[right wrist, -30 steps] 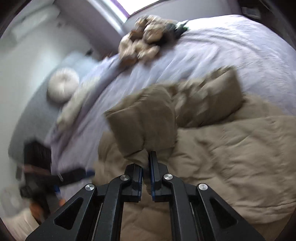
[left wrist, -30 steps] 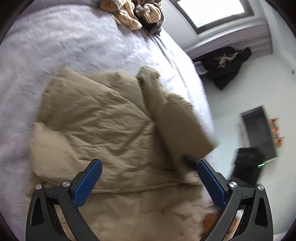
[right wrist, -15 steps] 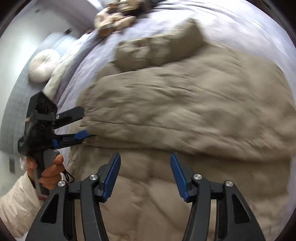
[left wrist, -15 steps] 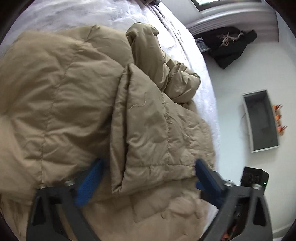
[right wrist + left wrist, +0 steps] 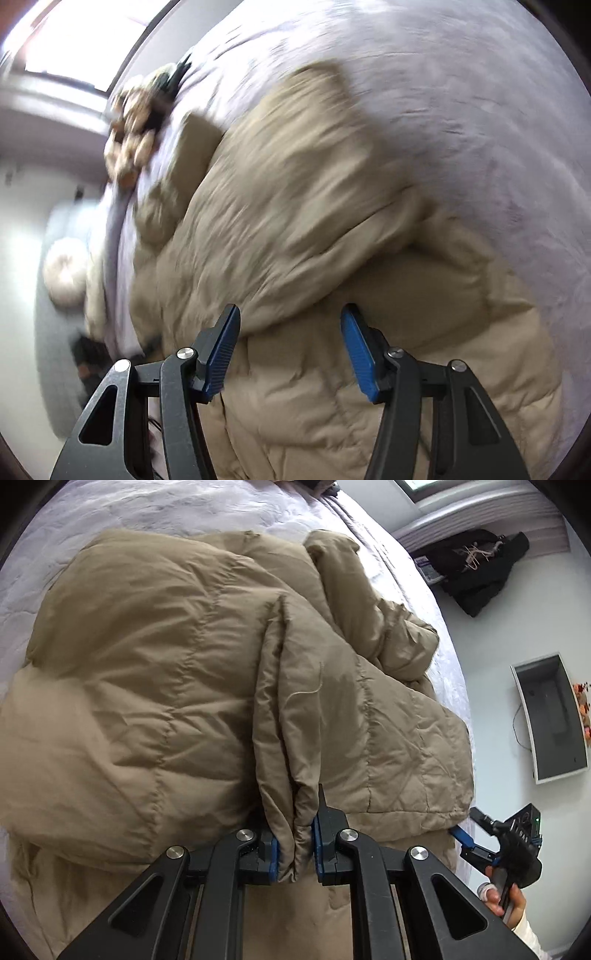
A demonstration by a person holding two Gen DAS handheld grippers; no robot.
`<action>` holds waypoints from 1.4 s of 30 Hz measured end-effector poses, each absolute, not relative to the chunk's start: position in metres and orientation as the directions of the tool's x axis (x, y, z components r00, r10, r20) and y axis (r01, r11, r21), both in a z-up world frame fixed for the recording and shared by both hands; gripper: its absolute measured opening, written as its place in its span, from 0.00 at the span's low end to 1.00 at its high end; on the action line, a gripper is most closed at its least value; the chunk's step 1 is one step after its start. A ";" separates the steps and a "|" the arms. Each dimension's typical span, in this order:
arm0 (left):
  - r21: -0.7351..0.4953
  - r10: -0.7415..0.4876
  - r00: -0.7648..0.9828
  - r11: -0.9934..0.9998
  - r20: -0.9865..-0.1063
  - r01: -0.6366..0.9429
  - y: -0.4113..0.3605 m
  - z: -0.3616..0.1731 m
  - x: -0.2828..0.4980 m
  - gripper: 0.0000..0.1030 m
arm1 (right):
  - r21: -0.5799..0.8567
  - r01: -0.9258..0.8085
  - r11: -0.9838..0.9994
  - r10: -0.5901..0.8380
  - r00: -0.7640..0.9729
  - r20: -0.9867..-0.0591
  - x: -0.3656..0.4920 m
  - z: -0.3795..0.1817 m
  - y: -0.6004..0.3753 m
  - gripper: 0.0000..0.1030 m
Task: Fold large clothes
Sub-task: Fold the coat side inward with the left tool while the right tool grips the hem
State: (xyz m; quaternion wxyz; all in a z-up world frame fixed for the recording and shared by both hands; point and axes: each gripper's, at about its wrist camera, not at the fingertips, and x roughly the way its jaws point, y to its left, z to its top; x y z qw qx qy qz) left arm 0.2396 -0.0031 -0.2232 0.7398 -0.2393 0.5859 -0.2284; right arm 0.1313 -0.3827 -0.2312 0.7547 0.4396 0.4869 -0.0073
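Observation:
A large tan puffer jacket (image 5: 155,686) lies on a lavender-white bedspread (image 5: 155,506). One panel is folded over onto the body, with a sleeve (image 5: 354,590) bunched at the far right. My left gripper (image 5: 294,843) is shut on the near edge of the folded panel (image 5: 332,716). My right gripper (image 5: 290,349) is open and empty just above the jacket (image 5: 295,221), which is motion-blurred in the right wrist view. It also shows in the left wrist view (image 5: 469,843) at the jacket's right edge, held by a hand.
A heap of patterned brown clothes (image 5: 136,129) lies at the far end of the bed. A dark garment (image 5: 476,568) and a grey box (image 5: 554,716) are on the floor beyond the bed's right edge. A round white cushion (image 5: 66,273) lies left of the bed.
My left gripper went from open to shut on the folded panel's edge. My right gripper let go of the panel, opened, and swung away over the jacket.

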 end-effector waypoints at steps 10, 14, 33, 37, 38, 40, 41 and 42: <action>-0.607 -0.588 0.258 0.795 -0.767 0.005 0.025 -0.220 0.246 0.15 | 0.844 0.348 0.409 0.507 0.682 -0.527 0.128 -0.217 -0.435 0.59; -0.568 -0.552 0.256 0.823 -0.794 0.012 0.027 -0.220 0.246 0.15 | 0.810 0.368 0.456 0.481 0.665 -0.572 0.154 -0.221 -0.456 0.59; -0.485 -0.485 0.215 0.873 -0.848 0.053 -0.016 -0.227 0.240 0.15 | 0.657 0.456 0.600 0.395 0.545 -0.739 0.276 -0.289 -0.465 0.06; -0.483 -0.484 0.214 0.874 -0.849 0.059 -0.023 -0.227 0.244 0.15 | 0.576 0.494 0.651 0.277 0.551 -0.787 0.263 -0.271 -0.474 0.06; -0.485 -0.485 0.214 0.873 -0.848 0.058 -0.023 -0.227 0.244 0.15 | 0.556 0.508 0.658 0.247 0.551 -0.797 0.257 -0.263 -0.477 0.06; -0.486 -0.487 0.215 0.872 -0.847 0.061 -0.022 -0.226 0.243 0.15 | 0.541 0.500 0.676 0.211 0.571 -0.793 0.239 -0.246 -0.481 0.06; -0.484 -0.486 0.216 0.873 -0.847 0.063 -0.022 -0.226 0.243 0.15 | 0.540 0.480 0.691 0.207 0.585 -0.784 0.230 -0.235 -0.479 0.06; -0.482 -0.484 0.217 0.874 -0.848 0.065 -0.021 -0.227 0.243 0.15 | 0.543 0.454 0.706 0.209 0.598 -0.773 0.221 -0.227 -0.474 0.06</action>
